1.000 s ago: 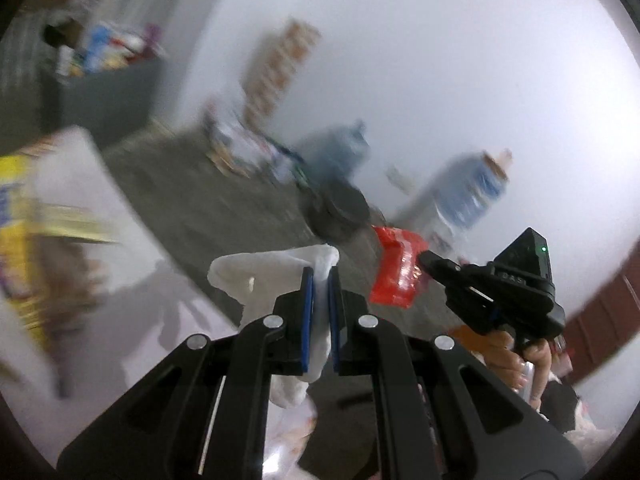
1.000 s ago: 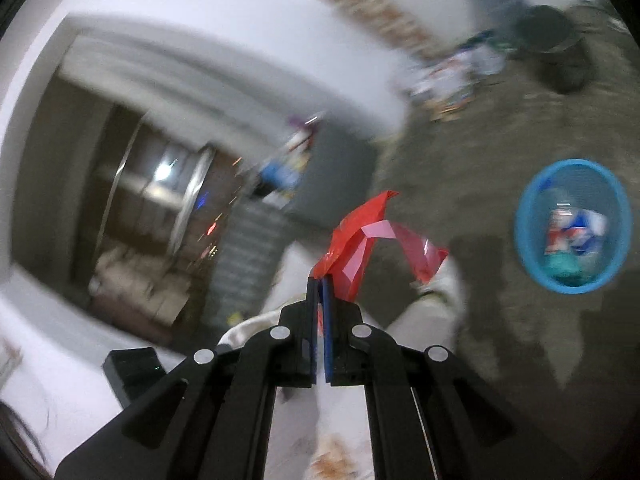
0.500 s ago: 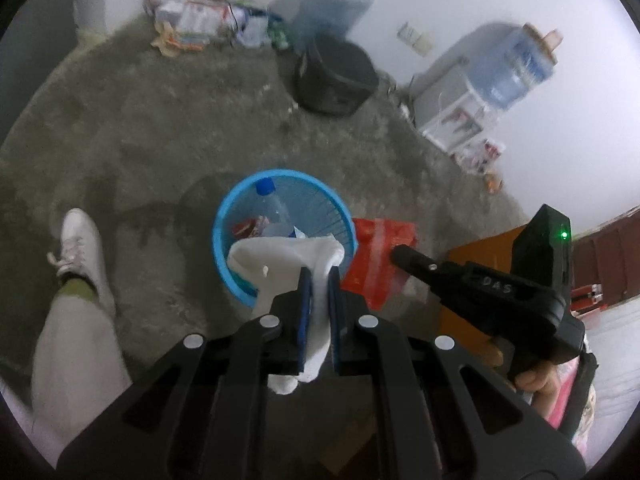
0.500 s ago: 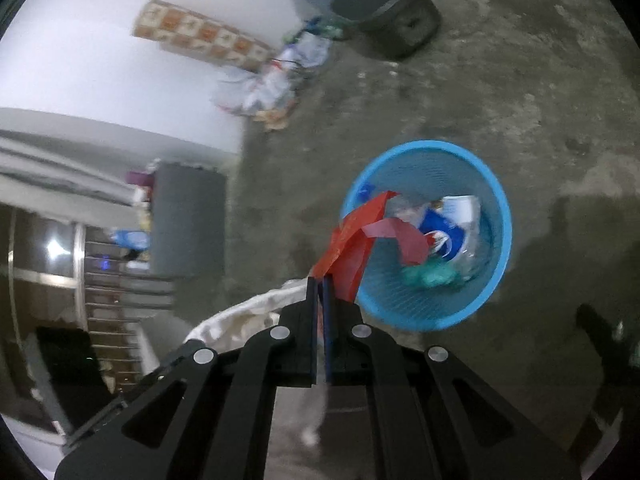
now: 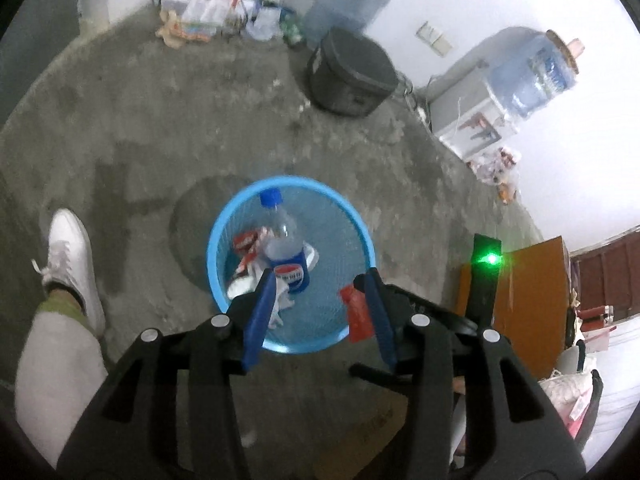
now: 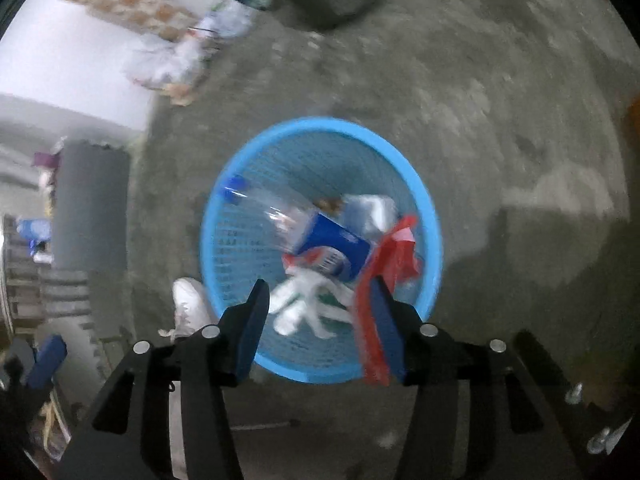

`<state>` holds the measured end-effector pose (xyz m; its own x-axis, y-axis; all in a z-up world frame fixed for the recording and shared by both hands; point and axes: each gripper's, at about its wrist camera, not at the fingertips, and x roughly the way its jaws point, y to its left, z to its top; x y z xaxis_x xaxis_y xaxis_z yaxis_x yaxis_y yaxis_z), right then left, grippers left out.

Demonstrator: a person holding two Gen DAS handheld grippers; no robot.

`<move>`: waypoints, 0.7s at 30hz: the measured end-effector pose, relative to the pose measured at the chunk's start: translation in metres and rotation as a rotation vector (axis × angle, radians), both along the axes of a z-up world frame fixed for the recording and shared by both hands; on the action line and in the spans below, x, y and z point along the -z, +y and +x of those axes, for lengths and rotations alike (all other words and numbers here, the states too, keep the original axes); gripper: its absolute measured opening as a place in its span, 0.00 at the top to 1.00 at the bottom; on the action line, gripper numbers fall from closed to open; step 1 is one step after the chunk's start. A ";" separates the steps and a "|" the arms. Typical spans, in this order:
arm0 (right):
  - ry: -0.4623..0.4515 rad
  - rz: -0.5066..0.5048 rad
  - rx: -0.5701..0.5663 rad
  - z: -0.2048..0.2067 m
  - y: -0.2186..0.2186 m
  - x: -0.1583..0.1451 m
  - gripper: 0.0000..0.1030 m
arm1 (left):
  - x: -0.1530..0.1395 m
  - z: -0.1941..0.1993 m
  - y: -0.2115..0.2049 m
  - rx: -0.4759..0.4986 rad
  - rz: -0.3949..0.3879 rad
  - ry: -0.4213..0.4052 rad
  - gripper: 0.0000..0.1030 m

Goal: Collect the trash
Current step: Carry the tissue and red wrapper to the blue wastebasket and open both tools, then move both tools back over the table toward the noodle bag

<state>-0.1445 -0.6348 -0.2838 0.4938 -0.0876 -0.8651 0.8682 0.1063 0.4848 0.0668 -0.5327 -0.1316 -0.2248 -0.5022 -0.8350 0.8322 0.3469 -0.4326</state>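
Note:
A round blue mesh basket (image 5: pixel 216 240) (image 6: pixel 224 200) stands on the concrete floor right under both grippers. Inside lie a clear bottle (image 5: pixel 282 246) (image 6: pixel 304 226) with a blue cap and label, plus wrappers. My left gripper (image 5: pixel 320 280) hangs over it, its jaws opening with nothing pressed between them. The white plastic bag (image 5: pixel 280 302) (image 6: pixel 304 304) drops past its left finger into the basket. My right gripper (image 6: pixel 320 286) is also opening. The red wrapper (image 6: pixel 386 264) (image 5: pixel 356 314) hangs loose along the inner face of its right finger, above the basket's rim.
A person's white shoe (image 5: pixel 68 256) (image 6: pixel 188 308) and pale trouser leg stand left of the basket. Behind it sit a black round tub (image 5: pixel 352 72), two water jugs (image 5: pixel 352 0) and litter along the wall (image 5: pixel 208 4). An orange-brown cabinet (image 5: pixel 520 300) stands at right.
Both grippers swung down over the blue basket and their jaws parted. The white bag left the left jaws. The red wrapper is no longer clamped in the right ones.

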 end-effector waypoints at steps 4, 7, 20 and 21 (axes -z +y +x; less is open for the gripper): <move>-0.070 -0.135 -0.089 0.014 0.002 -0.038 0.38 | -0.039 -0.002 0.019 -0.014 -0.086 -0.069 0.52; 0.021 -0.069 -0.091 0.021 -0.006 -0.020 0.36 | -0.064 0.000 0.039 -0.037 -0.124 -0.092 0.51; -0.101 -0.282 -0.190 0.030 0.042 -0.129 0.36 | -0.164 0.015 0.192 -0.194 -0.286 -0.148 0.46; -0.129 -0.311 -0.221 0.035 0.052 -0.146 0.36 | -0.172 0.015 0.210 -0.208 -0.304 -0.154 0.45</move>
